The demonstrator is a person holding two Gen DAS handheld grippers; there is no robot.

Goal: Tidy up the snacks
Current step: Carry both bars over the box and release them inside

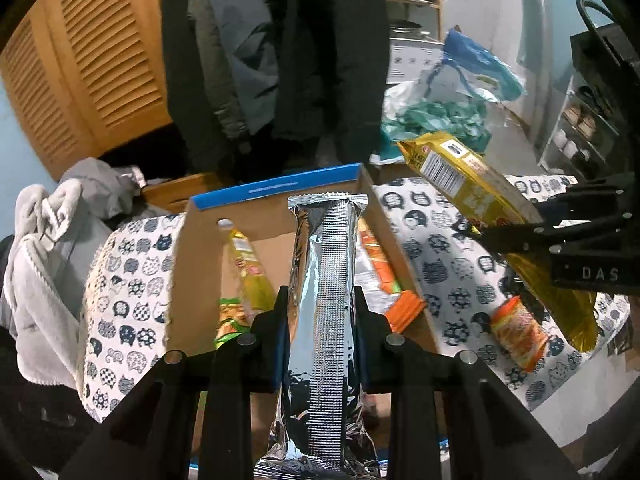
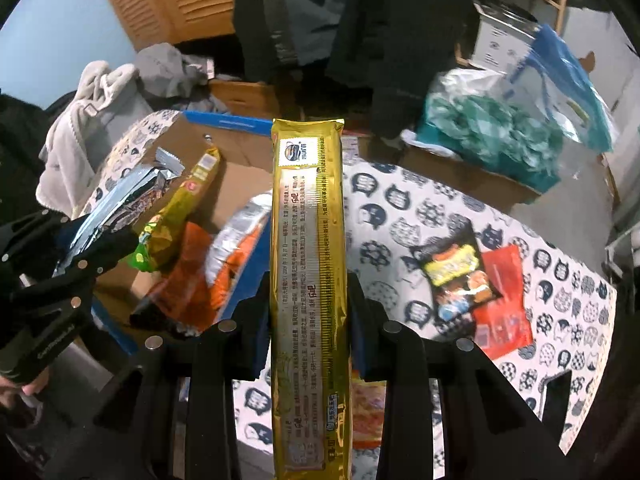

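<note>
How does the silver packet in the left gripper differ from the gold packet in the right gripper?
The silver packet has plain, crinkled foil; the gold packet is smooth and covered in printed text. The silver packet hangs over the cardboard box; the gold packet sits partly above the cat-print cloth. Both are long, narrow and gripped between shut jaws.

Both wrist views close, angled down; share cardboard box point(image 1: 276, 236).

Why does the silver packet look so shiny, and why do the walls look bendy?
Left wrist view: the silver packet is foil and mirrors the room's light in patches; the fisheye lens bends the louvred door. Right wrist view: the gold packet glares too; the edges curve.
</note>
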